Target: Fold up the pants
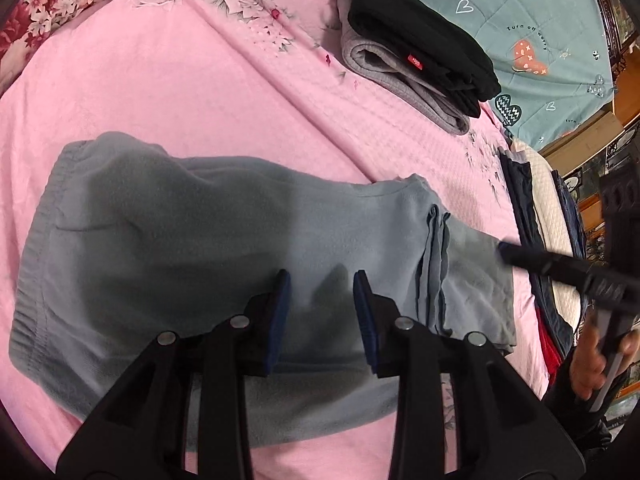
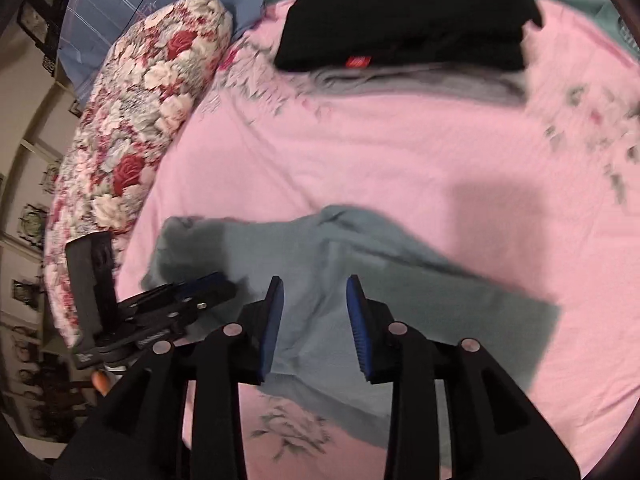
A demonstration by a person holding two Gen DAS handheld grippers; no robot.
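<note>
Grey-blue pants [image 1: 180, 240] lie folded lengthwise on the pink bedspread, waistband at the left, leg ends folded over at the right. My left gripper [image 1: 322, 276] hovers open and empty over the middle of the pants. The right gripper's finger [image 1: 532, 258] shows at the leg-end edge on the right. In the right wrist view my right gripper [image 2: 314, 284] is open and empty above the pants [image 2: 400, 304]. The left gripper [image 2: 192, 292] shows at the left over the fabric.
A folded stack, black pants [image 1: 416, 36] over a grey garment [image 1: 392, 80], lies at the far side of the pink bedspread [image 1: 180, 80]. More folded clothes [image 1: 548, 216] lie at the right edge. A floral pillow [image 2: 132, 120] lies at the left.
</note>
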